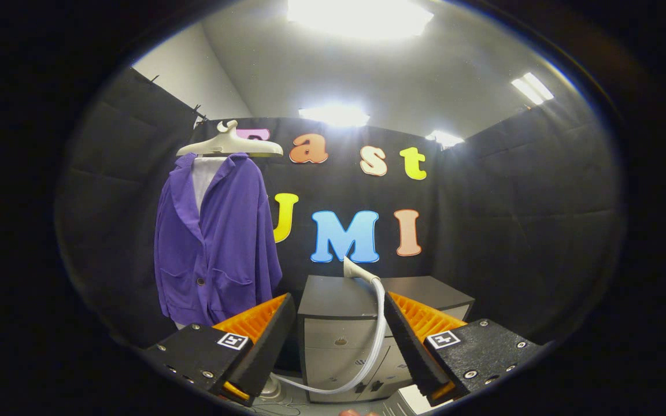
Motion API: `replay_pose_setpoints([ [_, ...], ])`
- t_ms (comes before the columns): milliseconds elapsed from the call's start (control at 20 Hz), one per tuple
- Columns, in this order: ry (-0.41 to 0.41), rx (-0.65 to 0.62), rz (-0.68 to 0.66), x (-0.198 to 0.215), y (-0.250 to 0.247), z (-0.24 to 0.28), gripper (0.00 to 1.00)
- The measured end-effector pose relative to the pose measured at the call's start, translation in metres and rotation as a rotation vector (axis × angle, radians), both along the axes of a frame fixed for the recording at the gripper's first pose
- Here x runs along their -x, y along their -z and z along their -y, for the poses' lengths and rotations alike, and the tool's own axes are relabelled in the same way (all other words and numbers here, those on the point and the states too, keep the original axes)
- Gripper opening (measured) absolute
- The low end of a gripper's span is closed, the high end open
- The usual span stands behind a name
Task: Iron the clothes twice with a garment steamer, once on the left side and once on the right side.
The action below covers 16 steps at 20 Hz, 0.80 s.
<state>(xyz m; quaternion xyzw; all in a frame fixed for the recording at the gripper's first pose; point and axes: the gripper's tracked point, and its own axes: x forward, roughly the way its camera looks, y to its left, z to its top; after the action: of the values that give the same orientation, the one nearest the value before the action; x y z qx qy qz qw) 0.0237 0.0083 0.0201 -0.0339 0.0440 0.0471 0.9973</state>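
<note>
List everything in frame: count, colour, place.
purple button-front jacket: one, purple over a white inner layer, hanging on the hanger against the black cloth wall, beyond the tool's left finger.
cream plastic hanger: one, cream, at the top of the jacket.
white steamer head: one, white, resting on top of the cabinet, ahead between the fingers.
white steamer hose: one, white, curving from the head down across the cabinet front.
grey drawer cabinet: one, dark top and grey fronts, against the wall.
tool: one, fingers open, holding nothing.
</note>
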Motion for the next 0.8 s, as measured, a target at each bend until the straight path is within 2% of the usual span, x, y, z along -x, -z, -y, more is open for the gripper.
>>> replay_pose_setpoints([
  [300,-0.035,-0.09,-0.048,-0.057,-0.005,0.017,0.95],
  [800,-0.045,-0.267,-0.176,-0.21,0.003,0.064,0.94],
])
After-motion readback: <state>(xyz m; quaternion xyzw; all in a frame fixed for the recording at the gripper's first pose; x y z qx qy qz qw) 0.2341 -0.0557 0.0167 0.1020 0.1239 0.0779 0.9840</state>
